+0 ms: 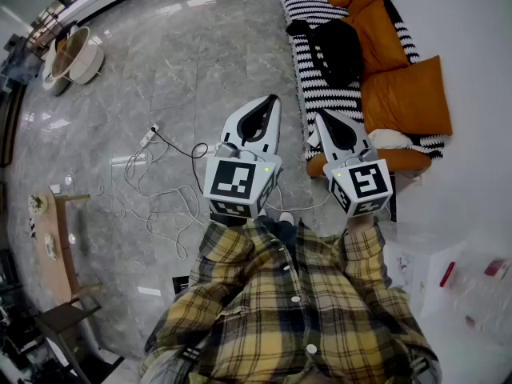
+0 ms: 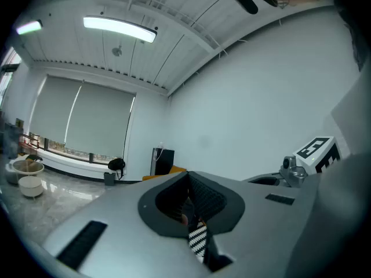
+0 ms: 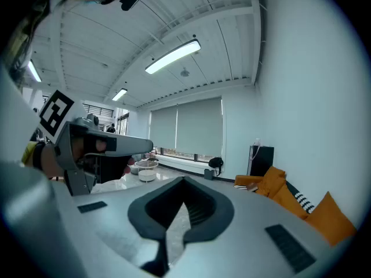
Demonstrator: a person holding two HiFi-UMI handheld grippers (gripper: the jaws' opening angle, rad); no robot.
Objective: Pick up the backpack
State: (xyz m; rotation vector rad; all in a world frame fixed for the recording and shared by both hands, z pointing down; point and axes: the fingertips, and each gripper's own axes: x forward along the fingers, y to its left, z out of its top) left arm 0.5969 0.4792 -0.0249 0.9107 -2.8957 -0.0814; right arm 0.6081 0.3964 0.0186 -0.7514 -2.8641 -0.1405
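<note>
Jaws clenched, empty, on left gripper (image 1: 274, 101) and right gripper (image 1: 322, 115); backpack (image 1: 336, 48) at 1 o'clock on sofa (image 1: 316, 94), straps indistinct.

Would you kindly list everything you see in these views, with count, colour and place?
backpack: one, black, lying on the sofa
sofa: one, black-and-white striped, upper right, by the wall
cushions: several, orange, on the sofa
cables: a loose tangle, white and black, on the floor left of the tools
round basins: two, beige and white, on the floor at far upper left
wooden table: one, brown, at the left edge
floor: grey, glossy, stone-look
shirt: one, yellow plaid, on the person, at the bottom
left tool: one, grey, jaws shut and empty, pointing toward the sofa
right tool: one, grey, jaws shut and empty, beside the left tool
</note>
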